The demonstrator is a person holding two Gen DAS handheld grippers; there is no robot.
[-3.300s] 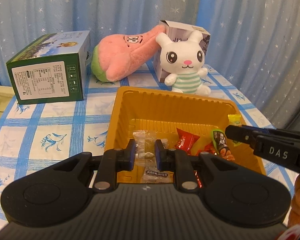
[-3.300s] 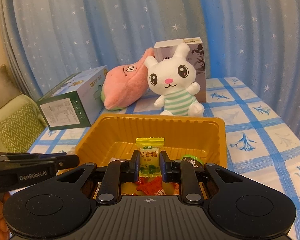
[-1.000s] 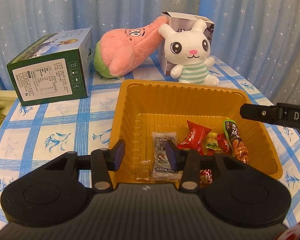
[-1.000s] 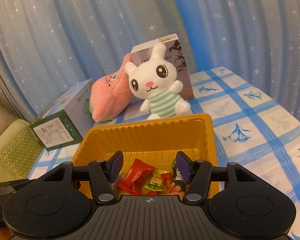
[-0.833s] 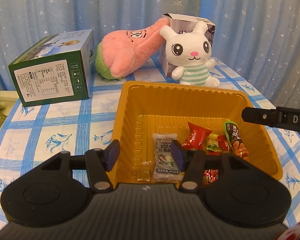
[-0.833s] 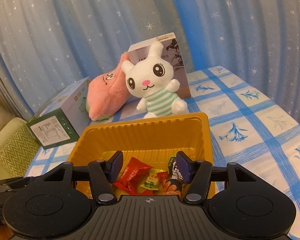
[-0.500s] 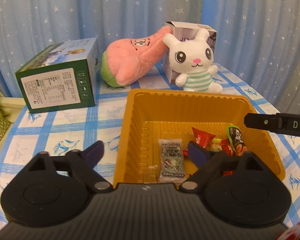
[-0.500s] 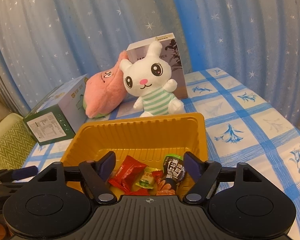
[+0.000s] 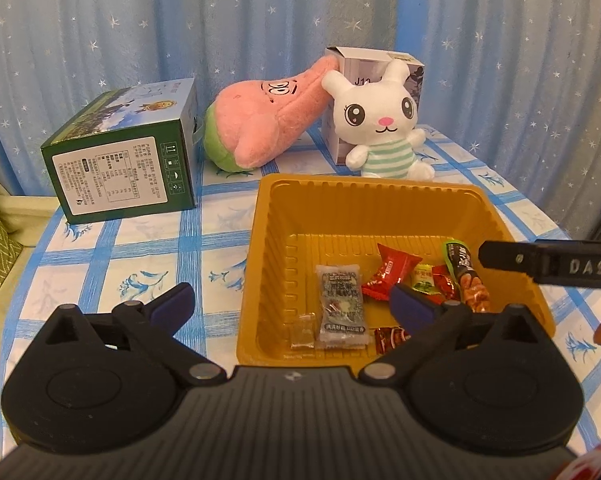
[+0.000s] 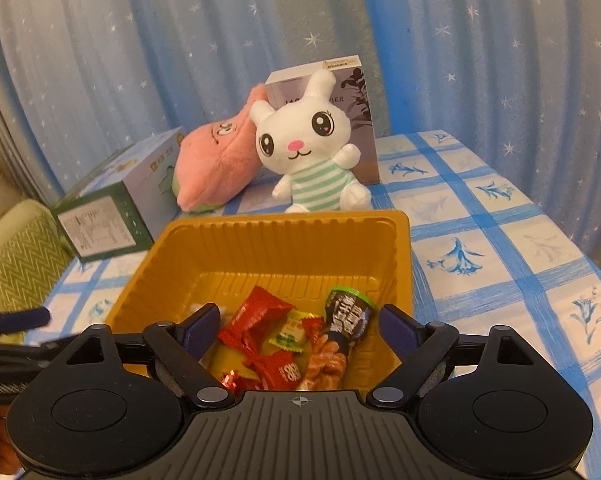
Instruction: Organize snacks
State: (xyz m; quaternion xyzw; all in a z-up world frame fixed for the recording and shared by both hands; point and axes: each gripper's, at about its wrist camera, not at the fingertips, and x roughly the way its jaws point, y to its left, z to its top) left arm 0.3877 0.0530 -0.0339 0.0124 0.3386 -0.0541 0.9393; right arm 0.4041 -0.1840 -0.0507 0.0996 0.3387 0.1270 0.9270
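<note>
Two plush toys (image 9: 374,120) and boxes (image 9: 120,160) behind snack tray (image 9: 260,240); both grippers (image 9: 290,304) (image 10: 298,330) opening, empty.

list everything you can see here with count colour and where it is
tray: 1, orange-yellow, middle of the table, near the grippers
snack packets: about seven, red, yellow-green, grey and clear, in the near half of the tray
tube snack: 1, dark with green top, at the right of the tray
bunny plush: 1, white with green stripes, behind the tray
pink plush: 1, pink and green, lying left of the bunny
green box: 1, on its side, far left
grey box: 1, upright behind the bunny
tablecloth: 1, white with blue checks
curtain: blue with stars, at the back
left gripper: black, opening, nothing between the jaws
right gripper: black, opening over the snacks, gripping none
</note>
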